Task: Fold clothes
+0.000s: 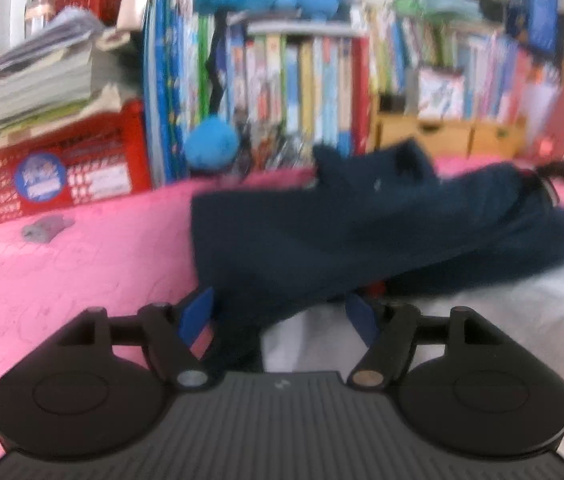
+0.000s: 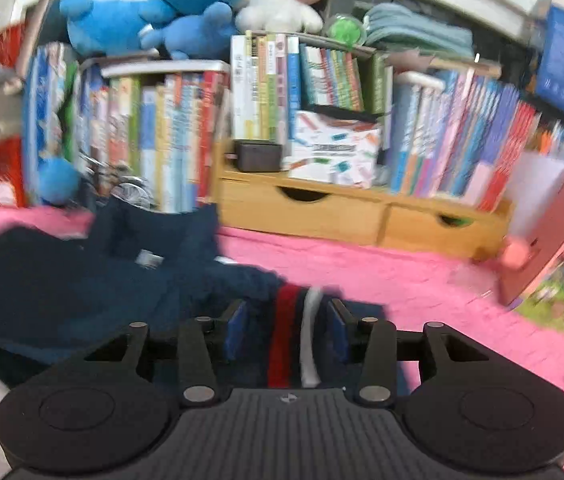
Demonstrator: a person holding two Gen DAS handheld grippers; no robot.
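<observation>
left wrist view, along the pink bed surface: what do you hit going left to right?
Red crate → small grey item on the pink cover → navy garment → white sheet.

The right gripper [image 2: 286, 330] has the dark blue shirt's [image 2: 61, 280] red-and-white striped edge [image 2: 296, 336] between its fingers; pink blanket [image 2: 382, 272] at three o'clock.

Crammed bookshelves [image 2: 322, 92], wooden drawers [image 2: 362, 212], pink bedspread [image 2: 402, 276].
</observation>
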